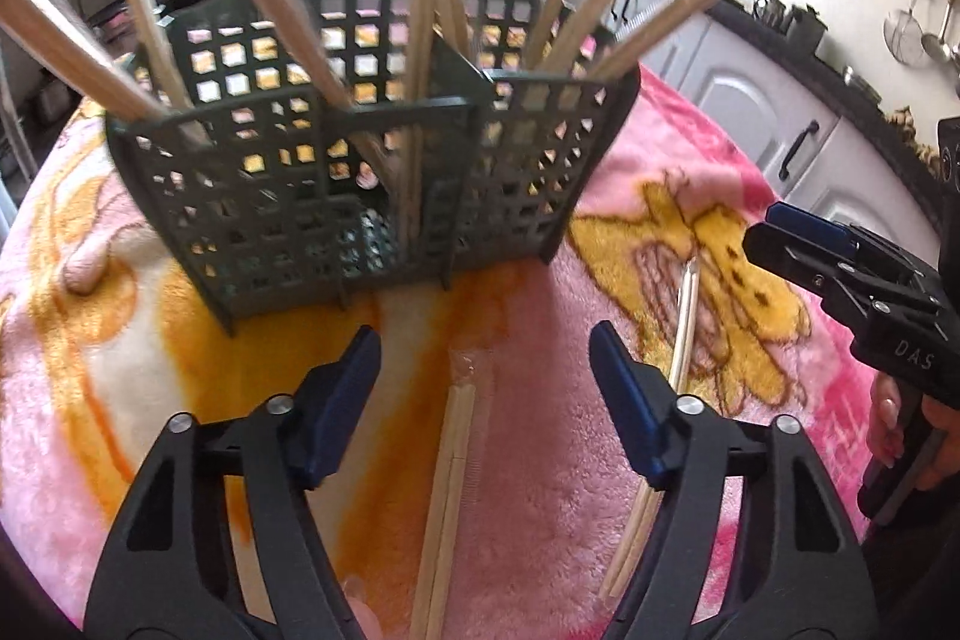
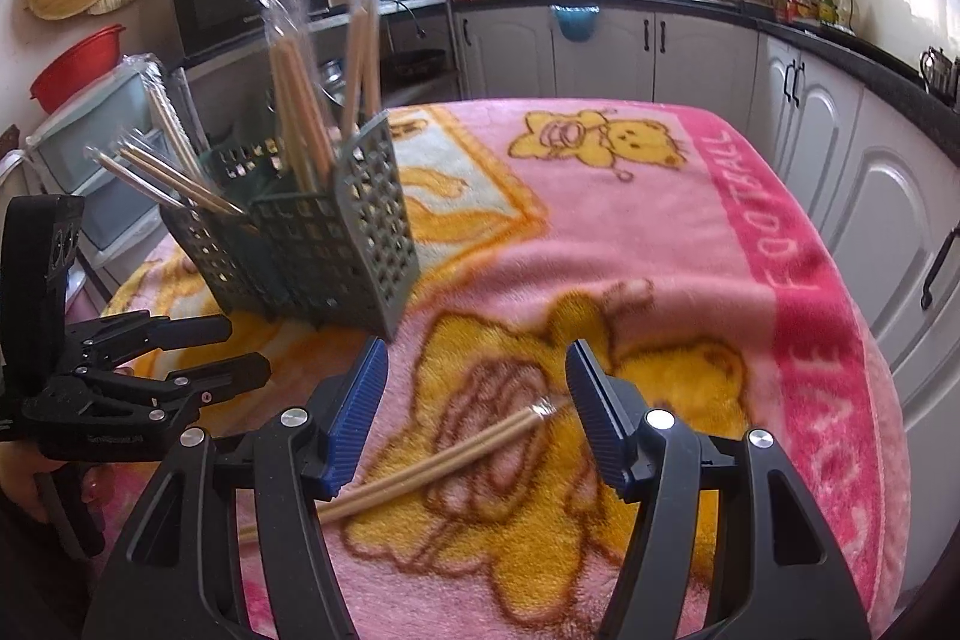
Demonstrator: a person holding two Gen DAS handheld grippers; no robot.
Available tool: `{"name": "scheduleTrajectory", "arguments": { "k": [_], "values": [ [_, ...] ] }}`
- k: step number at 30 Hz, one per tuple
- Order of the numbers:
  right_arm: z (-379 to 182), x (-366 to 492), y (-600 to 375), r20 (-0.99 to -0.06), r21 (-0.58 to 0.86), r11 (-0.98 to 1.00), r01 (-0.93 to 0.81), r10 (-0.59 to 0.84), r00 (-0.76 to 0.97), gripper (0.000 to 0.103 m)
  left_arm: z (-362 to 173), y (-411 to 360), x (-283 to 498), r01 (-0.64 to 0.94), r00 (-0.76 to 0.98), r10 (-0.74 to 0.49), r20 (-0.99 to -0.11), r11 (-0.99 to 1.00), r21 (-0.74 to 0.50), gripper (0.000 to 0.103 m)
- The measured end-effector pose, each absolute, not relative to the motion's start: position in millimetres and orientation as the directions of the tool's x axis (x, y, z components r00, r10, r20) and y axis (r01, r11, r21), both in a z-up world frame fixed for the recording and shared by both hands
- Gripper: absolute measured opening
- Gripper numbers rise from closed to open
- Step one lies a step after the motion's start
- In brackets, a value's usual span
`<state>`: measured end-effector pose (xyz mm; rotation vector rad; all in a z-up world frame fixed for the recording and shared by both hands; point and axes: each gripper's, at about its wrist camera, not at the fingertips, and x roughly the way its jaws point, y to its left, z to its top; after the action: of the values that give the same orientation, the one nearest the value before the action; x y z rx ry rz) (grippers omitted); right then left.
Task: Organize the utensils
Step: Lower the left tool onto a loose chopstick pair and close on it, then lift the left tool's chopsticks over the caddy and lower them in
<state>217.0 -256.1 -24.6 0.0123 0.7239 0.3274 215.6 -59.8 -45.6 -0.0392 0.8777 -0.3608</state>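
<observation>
Chopsticks everywhere on this pink teddy-bear blanket (image 2: 600, 244) draped over the tabletop! Left claw (image 1: 485, 382) hangs spread wide, gripping nothing, its blue pads (image 1: 345, 400) well apart. Right between those fingers, and a touch nearer, a wrapped pair of chopsticks (image 1: 447, 484) lies flat on the blanket, running lengthwise toward the camera, its clear wrapper tip pointing at the basket. Just beyond the claw stands the dark slotted utensil basket (image 1: 372, 196), upright, with bundles of chopsticks (image 1: 432, 10) fanning out of its compartments at all angles.

Over on the right, a second loose pair (image 1: 684, 334) lies on the yellow bear print, passing under the left claw's right finger.

Now the right claw (image 2: 477, 409): spread open too, empty. That same second pair (image 2: 432, 466) lies slantwise across the gap between its fingers, wrapper end up near the right pad (image 2: 594, 418), the other end slipping beneath the left finger. It rests on the blanket, below the pads, not pinched.

From this side the basket (image 2: 336, 244) sits far left of the right claw, and the left claw (image 2: 240, 352) shows at the left edge, low beside the basket, a hand (image 2: 24, 478) wrapped round its handle. Kitchen cabinets (image 2: 840, 148) line the far wall.
</observation>
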Motion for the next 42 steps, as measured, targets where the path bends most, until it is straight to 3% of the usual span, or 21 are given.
{"name": "scheduleTrajectory", "arguments": {
  "k": [10, 13, 15, 18, 24, 27, 29, 33, 42],
  "values": [
    [-52.2, 231.1, -263.2, -0.716, 0.157, 0.955, -0.253, 0.287, 0.636, 0.059, -73.8, -77.2, 231.6, 0.302, 0.521, -0.317, -0.793, 0.937, -0.176, 0.039],
    [-59.7, 238.5, -265.7, -0.731, 0.202, 0.949, -0.242, 0.31, 0.608, 0.059, -77.8, -76.6, 233.7, 0.295, 0.526, -0.304, -0.794, 0.941, -0.165, 0.03],
    [-64.3, 244.2, -267.4, -0.741, 0.235, 0.945, -0.229, 0.326, 0.587, 0.059, -78.1, -75.3, 235.0, 0.288, 0.53, -0.294, -0.795, 0.945, -0.157, 0.019],
    [-71.6, 252.8, -269.9, -0.757, 0.269, 0.943, -0.199, 0.334, 0.561, 0.054, -78.7, -69.2, 236.9, 0.277, 0.53, -0.298, -0.794, 0.946, -0.17, 0.013],
    [-76.6, 265.3, -272.8, -0.766, 0.303, 0.942, -0.144, 0.33, 0.552, 0.042, -78.8, -59.9, 237.3, 0.269, 0.532, -0.304, -0.79, 0.946, -0.183, 0.004],
    [-77.1, 269.7, -272.0, -0.773, 0.284, 0.949, -0.137, 0.311, 0.553, 0.027, -77.4, -57.2, 237.6, 0.264, 0.532, -0.308, -0.789, 0.945, -0.191, 0.002],
    [-77.1, 270.8, -272.3, -0.769, 0.296, 0.944, -0.146, 0.326, 0.55, 0.008, -74.7, -54.4, 236.8, 0.265, 0.535, -0.314, -0.785, 0.944, -0.197, 0.002],
    [-70.9, 265.2, -270.2, -0.743, 0.312, 0.935, -0.171, 0.352, 0.57, 0.004, -63.9, -50.0, 232.8, 0.27, 0.547, -0.333, -0.768, 0.939, -0.214, 0.001],
    [-12.0, 231.0, -255.7, -0.589, 0.329, 0.89, -0.316, 0.455, 0.668, 0.004, -9.8, -30.2, 211.7, 0.304, 0.615, -0.4, -0.679, 0.915, -0.264, 0.0]
  ]
}}
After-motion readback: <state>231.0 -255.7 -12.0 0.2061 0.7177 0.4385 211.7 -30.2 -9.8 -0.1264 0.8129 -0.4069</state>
